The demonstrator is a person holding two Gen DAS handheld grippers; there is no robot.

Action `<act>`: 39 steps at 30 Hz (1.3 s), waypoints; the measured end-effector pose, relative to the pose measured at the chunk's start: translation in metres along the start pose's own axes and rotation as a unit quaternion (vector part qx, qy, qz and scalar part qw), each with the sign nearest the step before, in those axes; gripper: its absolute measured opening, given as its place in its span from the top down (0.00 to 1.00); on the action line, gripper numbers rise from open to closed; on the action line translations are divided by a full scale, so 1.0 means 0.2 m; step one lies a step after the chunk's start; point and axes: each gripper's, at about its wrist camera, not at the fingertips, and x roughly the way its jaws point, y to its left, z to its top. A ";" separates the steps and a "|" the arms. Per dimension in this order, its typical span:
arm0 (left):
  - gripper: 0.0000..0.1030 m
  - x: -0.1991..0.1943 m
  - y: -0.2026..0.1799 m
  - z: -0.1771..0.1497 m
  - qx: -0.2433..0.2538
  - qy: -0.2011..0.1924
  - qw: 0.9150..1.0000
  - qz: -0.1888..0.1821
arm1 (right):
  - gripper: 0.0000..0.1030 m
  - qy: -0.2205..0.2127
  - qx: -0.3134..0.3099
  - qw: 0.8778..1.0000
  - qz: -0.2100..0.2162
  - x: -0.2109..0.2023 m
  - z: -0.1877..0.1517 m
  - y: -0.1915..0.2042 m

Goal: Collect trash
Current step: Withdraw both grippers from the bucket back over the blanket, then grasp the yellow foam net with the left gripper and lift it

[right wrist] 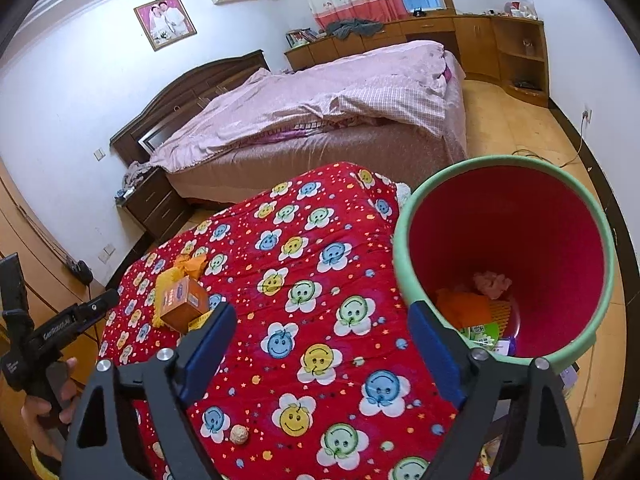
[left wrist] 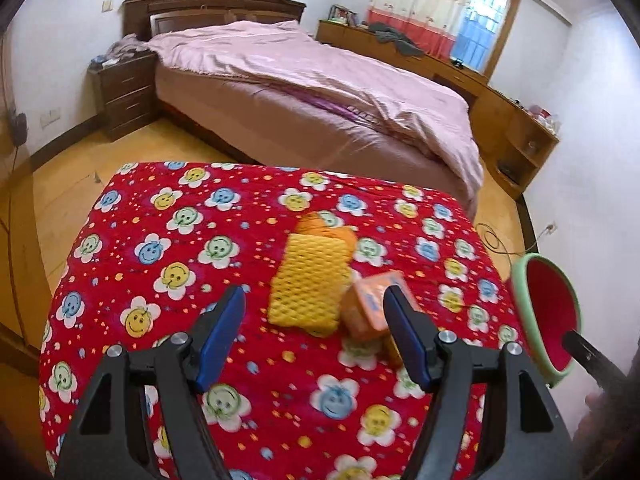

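A yellow waffle-textured packet [left wrist: 308, 282] lies on the red flower-print blanket [left wrist: 180, 240], with an orange wrapper [left wrist: 326, 228] behind it and a small orange box [left wrist: 372, 306] at its right. My left gripper [left wrist: 316, 316] is open just above and in front of them, the box near its right finger. The same pile shows in the right wrist view: box [right wrist: 184, 304], packet [right wrist: 166, 288]. A red bin with a green rim [right wrist: 404, 276] stands at the blanket's right edge, trash inside. My right gripper [right wrist: 320, 344] is open and empty; its right finger overlaps the bin's rim. A small crumpled ball [right wrist: 239, 435] lies near it.
A bed with a pink cover [left wrist: 320, 92] stands behind the blanket-covered table. A dark nightstand [left wrist: 124, 92] is at the left and wooden cabinets [left wrist: 500, 112] line the right wall. A cable [left wrist: 496, 240] lies on the wooden floor. The bin shows at the right edge [left wrist: 520, 300].
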 end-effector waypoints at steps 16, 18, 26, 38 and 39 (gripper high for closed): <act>0.31 0.42 0.09 0.01 -0.032 0.062 0.997 -0.014 | 0.01 0.012 -0.013 1.000 -0.015 0.18 -0.01 0.01; 0.31 0.46 0.09 -0.02 -0.031 0.075 0.997 -0.009 | 0.01 0.007 -0.014 1.000 -0.019 0.19 -0.01 0.01; 0.56 0.45 0.05 -0.04 -0.006 0.065 0.998 0.012 | 0.00 -0.010 -0.029 0.999 -0.023 0.19 -0.01 0.03; 0.86 0.28 0.11 -0.08 -0.033 0.039 0.999 -0.012 | 0.00 0.004 -0.058 0.998 0.003 0.23 -0.03 0.16; 0.86 0.24 0.12 -0.08 -0.037 0.029 0.999 -0.005 | 0.00 0.006 -0.060 0.998 0.009 0.23 -0.02 0.18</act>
